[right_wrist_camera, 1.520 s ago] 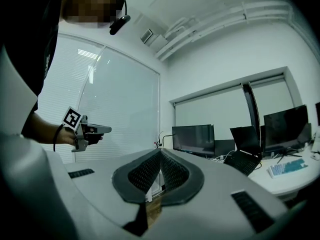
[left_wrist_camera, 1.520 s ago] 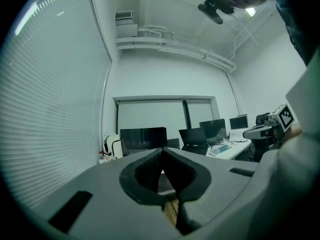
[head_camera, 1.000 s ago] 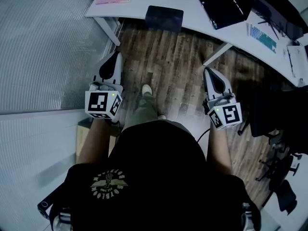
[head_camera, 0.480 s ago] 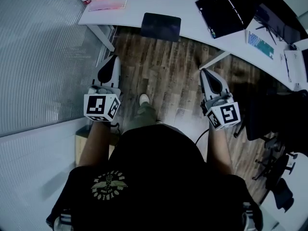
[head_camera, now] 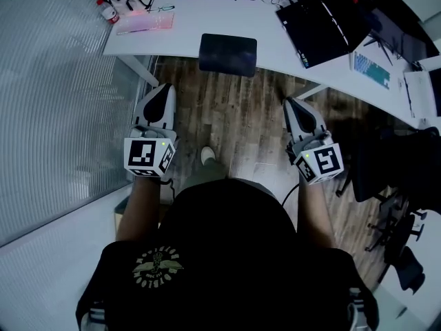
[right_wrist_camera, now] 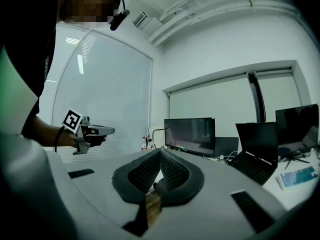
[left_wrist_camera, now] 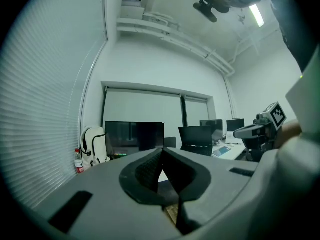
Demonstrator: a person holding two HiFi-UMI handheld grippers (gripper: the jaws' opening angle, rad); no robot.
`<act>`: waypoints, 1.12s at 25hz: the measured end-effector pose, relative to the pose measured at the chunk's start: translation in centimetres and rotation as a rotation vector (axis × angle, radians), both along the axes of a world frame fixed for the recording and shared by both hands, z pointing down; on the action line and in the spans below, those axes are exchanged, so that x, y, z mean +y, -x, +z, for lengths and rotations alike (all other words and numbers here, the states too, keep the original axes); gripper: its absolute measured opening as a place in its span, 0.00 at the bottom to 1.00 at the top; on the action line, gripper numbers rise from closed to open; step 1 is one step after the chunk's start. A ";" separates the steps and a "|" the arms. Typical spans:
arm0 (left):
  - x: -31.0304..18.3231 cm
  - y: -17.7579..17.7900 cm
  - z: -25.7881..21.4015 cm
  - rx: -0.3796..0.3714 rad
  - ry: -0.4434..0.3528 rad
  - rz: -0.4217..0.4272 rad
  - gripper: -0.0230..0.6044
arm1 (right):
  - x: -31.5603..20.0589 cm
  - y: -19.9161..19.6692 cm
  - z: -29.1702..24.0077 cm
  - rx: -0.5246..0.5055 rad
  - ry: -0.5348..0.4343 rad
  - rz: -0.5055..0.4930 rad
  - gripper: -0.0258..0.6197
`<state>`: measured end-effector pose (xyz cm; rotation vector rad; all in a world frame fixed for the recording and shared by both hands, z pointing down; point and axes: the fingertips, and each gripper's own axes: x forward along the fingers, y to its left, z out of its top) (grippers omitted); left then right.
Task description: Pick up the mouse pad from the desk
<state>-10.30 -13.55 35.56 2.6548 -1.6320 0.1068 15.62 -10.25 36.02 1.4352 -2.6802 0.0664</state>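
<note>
A dark rectangular mouse pad (head_camera: 228,54) lies at the front edge of the white desk (head_camera: 269,33), partly overhanging it. My left gripper (head_camera: 158,96) is held level over the wooden floor, short of the desk and left of the pad, its jaws shut with nothing between them (left_wrist_camera: 161,150). My right gripper (head_camera: 294,109) hangs level to the right of the pad, also short of the desk, shut and empty (right_wrist_camera: 160,153). The pad itself is hidden behind the jaws in both gripper views.
On the desk sit an open black laptop (head_camera: 317,23), a blue keyboard (head_camera: 373,67), a pink pad (head_camera: 145,23), cables and a monitor (right_wrist_camera: 190,134). A white backpack (left_wrist_camera: 94,146) and a bottle (left_wrist_camera: 78,162) stand at the left. A glass partition (head_camera: 55,95) runs along the left; black chairs (head_camera: 393,178) stand at right.
Both grippers and the person have moved forward toward the desk; the mouse pad and desk now sit lower and closer in the head view. Both jaws stayed shut.
</note>
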 end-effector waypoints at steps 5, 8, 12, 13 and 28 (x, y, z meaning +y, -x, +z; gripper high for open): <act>-4.9 2.5 0.0 0.015 -0.004 0.015 0.05 | -4.2 2.6 -0.1 0.010 -0.007 0.013 0.04; -7.4 4.3 0.1 0.024 -0.011 0.020 0.05 | -6.7 4.3 0.1 0.019 -0.002 0.017 0.04; -10.8 5.0 0.8 0.033 -0.002 0.045 0.05 | -9.3 5.5 -0.1 0.025 -0.010 0.023 0.04; -11.4 4.9 1.2 0.035 0.005 0.053 0.05 | -9.6 5.8 0.0 0.026 -0.008 0.022 0.04; -16.0 1.8 12.4 -0.003 0.196 0.160 0.05 | -13.5 3.0 10.3 -0.002 0.181 0.055 0.04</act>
